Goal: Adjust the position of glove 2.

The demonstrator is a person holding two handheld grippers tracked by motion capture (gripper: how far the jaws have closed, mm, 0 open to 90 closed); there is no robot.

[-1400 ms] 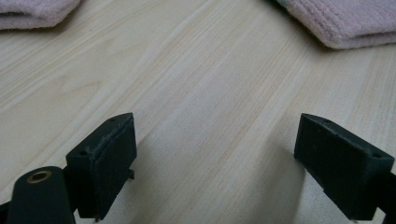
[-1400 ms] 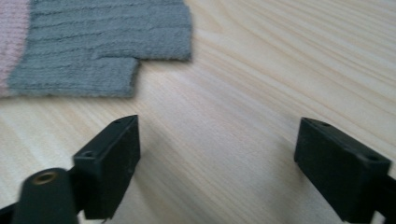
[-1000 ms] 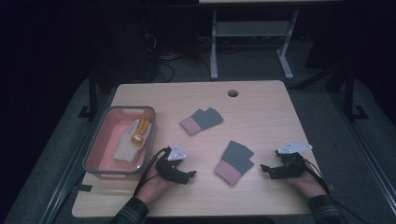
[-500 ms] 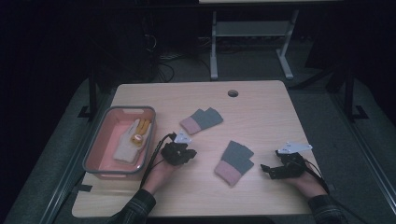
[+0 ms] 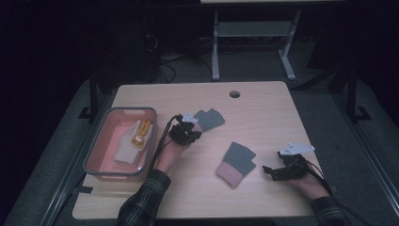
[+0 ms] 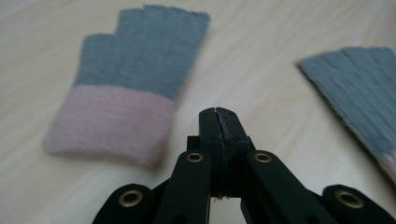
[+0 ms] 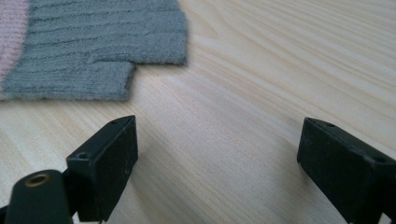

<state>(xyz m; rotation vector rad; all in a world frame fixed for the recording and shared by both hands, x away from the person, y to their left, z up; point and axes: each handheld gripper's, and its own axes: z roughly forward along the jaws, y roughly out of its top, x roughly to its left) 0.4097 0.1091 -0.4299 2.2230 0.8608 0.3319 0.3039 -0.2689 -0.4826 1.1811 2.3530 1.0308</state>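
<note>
1. Left gripper (image 6: 218, 114): jaws clenched together, nothing between them; it hovers over the desk (image 5: 263, 117) just short of the far glove (image 5: 210, 118), at its pink cuff end.
2. Right gripper (image 7: 217, 154): jaws spread wide and released, low over bare wood near the desk's right edge.
3. Near glove (image 5: 236, 163): grey with pink cuff, flat mid-desk, between the two grippers.
4. Pink tray (image 5: 96, 153): at the desk's left, holding a pale glove (image 5: 131, 145).

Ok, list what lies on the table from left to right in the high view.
Pink tray → left gripper → two-tone glove → right gripper.
</note>
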